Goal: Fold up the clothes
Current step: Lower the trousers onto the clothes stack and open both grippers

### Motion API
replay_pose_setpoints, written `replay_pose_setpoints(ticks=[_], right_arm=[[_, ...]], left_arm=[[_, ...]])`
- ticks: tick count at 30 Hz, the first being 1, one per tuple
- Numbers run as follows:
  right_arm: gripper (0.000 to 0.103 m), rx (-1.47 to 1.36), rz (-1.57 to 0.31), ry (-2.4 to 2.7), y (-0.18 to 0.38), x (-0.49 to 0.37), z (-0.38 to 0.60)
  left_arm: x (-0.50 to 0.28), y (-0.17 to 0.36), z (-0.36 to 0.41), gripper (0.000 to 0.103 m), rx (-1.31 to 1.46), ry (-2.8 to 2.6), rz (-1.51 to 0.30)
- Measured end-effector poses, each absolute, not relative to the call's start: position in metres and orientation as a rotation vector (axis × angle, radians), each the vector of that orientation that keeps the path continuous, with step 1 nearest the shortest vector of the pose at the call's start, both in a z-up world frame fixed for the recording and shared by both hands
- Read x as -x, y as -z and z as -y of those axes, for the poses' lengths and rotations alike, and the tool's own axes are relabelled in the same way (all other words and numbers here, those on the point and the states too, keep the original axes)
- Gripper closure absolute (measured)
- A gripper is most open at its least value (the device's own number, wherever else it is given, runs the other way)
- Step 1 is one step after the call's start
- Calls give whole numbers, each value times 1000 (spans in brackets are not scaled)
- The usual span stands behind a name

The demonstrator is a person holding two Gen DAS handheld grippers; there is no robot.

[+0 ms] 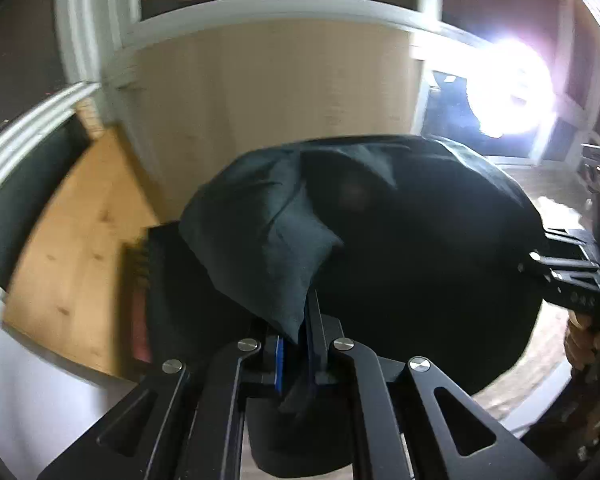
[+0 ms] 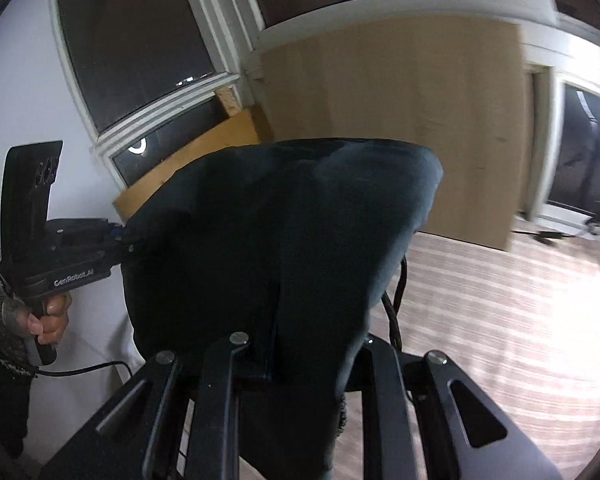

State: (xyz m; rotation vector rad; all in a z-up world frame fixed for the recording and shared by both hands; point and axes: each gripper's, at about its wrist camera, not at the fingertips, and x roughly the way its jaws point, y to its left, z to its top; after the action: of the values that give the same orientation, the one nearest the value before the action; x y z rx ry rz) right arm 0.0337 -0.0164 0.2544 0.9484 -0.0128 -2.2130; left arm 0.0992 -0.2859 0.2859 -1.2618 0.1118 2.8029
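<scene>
A dark garment [image 1: 380, 240] hangs in the air, stretched between both grippers and well above the floor. My left gripper [image 1: 300, 332] is shut on a bunched edge of it, cloth pinched between the blue pads [image 1: 279, 364]. In the right wrist view the garment [image 2: 284, 232] drapes over my right gripper [image 2: 288, 344], which is shut on the cloth; its fingertips are hidden under the fabric. The right gripper [image 1: 540, 258] shows at the right edge of the left wrist view, and the left gripper [image 2: 120, 236] shows at the left of the right wrist view, each biting the cloth's side.
A tan panel [image 2: 396, 112] and white window frames [image 2: 220, 32] stand ahead. A wooden board [image 1: 80, 240] leans at the left. A striped wood floor [image 2: 500, 300] lies below. A bright lamp [image 1: 508, 84] glares at the right. A hand [image 2: 48, 320] holds the left gripper's handle.
</scene>
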Motion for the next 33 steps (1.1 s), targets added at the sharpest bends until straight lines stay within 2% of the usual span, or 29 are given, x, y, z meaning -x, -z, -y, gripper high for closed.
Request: replay_pose_setpoints(ticks=[7,11,21,23,25,27,33], right_arm=[[86,-952,42,2197,-250,1,139],[86,-995,57,2175,-235,26,175],[86,-1179,119,2111,-171,82,197],[86,-1209,131,2095,-161,91,195],[81,-1238,142,2079,-151,99,194],[73,-1275,148,2047,-145,106,191],[66,-1237,89,2076,-152,119,205]], left_arm=[[-62,-286,379,96,1320,-2851,-70],[-39,-273,409,96,1365,-2854,-70],[31,-178,432,94,1566,-2736,-49],[40,-165,434,87,1591,-2739,-67],[45,-158,439,82,1627,-2744,-68],[44,-160,445,78,1645,-2761,-66],[5,-204,456,79,1527,-2968,-67]])
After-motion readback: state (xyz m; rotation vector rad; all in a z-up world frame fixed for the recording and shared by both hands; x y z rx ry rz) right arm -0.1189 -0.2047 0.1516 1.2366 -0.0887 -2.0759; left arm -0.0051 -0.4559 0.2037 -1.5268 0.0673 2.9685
